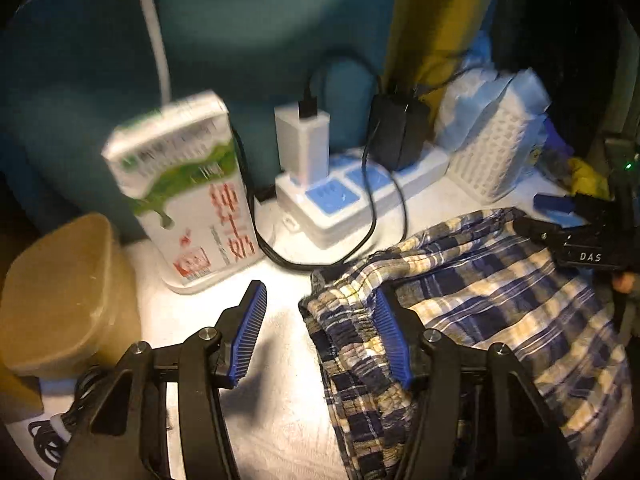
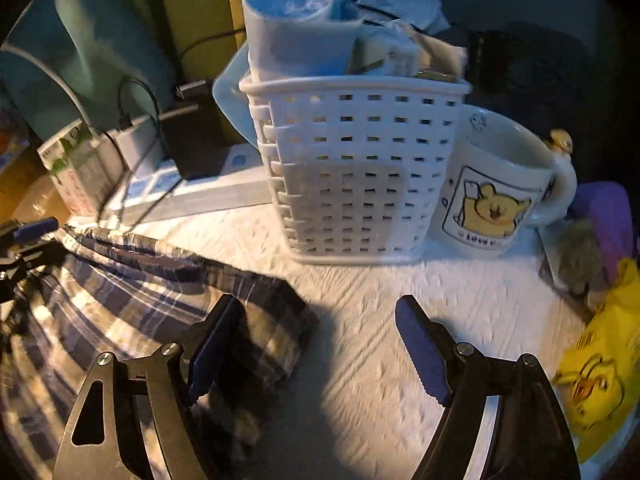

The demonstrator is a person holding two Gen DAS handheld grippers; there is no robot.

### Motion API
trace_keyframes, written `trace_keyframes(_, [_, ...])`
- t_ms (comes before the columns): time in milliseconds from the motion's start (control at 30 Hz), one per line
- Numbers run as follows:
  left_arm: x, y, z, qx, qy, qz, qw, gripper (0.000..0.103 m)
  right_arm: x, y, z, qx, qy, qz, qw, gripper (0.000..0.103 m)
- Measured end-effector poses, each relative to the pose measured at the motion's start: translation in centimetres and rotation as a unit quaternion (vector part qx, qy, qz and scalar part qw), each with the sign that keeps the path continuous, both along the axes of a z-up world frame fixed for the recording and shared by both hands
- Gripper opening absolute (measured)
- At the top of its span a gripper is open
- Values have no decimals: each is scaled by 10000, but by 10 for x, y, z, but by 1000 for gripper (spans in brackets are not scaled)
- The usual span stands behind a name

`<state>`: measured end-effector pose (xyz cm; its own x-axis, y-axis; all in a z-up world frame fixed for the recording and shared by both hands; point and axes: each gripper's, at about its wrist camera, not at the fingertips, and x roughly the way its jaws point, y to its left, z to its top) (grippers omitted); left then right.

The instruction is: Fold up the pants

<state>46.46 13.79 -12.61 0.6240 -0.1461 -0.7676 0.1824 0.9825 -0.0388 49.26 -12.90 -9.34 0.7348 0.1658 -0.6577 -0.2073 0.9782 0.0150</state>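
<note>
both tongs, left point(image 1: 320, 332) and right point(image 2: 316, 354), angle downward with jaws apart.

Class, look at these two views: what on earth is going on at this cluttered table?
A person holds a two-finger gripper in each hand over plaid pants lying bunched on a white tablecloth. The left gripper is open at the pants' left edge, one pad over the cloth, nothing pinched. The right gripper is open at the pants' right edge, also gripping nothing. A milk carton, power strip, white basket and mug crowd the back.
</note>
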Motion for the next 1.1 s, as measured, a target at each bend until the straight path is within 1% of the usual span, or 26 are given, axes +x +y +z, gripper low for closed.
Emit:
trace_keyframes(33, [4, 1, -4, -6, 126, 13, 9999, 56, 3, 1, -2, -13, 72, -34, 10000, 81])
trace_keyframes(100, [5, 4, -3, -141, 187, 69, 9997, 56, -1, -1, 0, 4, 93, -107, 9999, 81])
trace_keyframes(200, [-7, 11, 15, -388, -5, -2, 9992, 56, -20, 1, 13, -31, -125, -132, 9998, 81])
trace_keyframes(267, [-16, 17, 28, -540, -110, 4, 9985, 57, -35, 2, 21, 48, -202, -58, 9998, 81])
trace_keyframes(400, [-40, 19, 48, -436, -403, 129, 9982, 59, -69, 14, 29, 221, -268, 342, 9988, 81])
trace_keyframes(533, [-59, 17, 60, -367, -628, 219, 9971, 59, -97, 34, 32, 300, -329, 716, 9964, 81])
trace_keyframes(600, [-75, 10, 65, -351, -735, 179, 9965, 59, -114, 45, 30, 318, -365, 948, 9943, 81])
trace_keyframes(667, [-90, -4, 63, -410, -704, -73, 9967, 59, -127, 56, 26, 252, -398, 1174, 9920, 81])
trace_keyframes(733, [-100, -22, 55, -419, -642, -311, 9966, 59, -139, 67, 17, 212, -361, 1394, 9893, 81])
trace_keyframes(800, [-112, -39, 45, -446, -553, -537, 9960, 59, -147, 72, 8, 144, -272, 1509, 9881, 61])
trace_keyframes(833, [-116, -46, 38, -448, -477, -624, 9959, 59, -150, 73, 3, 103, -164, 1509, 9884, 48])
trace_keyframes(900, [-119, -60, 21, -350, -248, -697, 9966, 59, -156, 70, -8, 98, 20, 1485, 9889, 48])
trace_keyframes(1000, [-114, -63, -1, -174, 67, -587, 9981, 59, -166, 67, -21, -49, 142, 1458, 9892, 47])
trace_keyframes(1067, [-112, -58, -9, -256, 208, -541, 9980, 59, -168, 63, -29, -100, 218, 1434, 9894, 47])
trace_keyframes(1100, [-112, -56, -10, -296, 198, -544, 9979, 59, -172, 59, -32, -84, 214, 1427, 9895, 47])
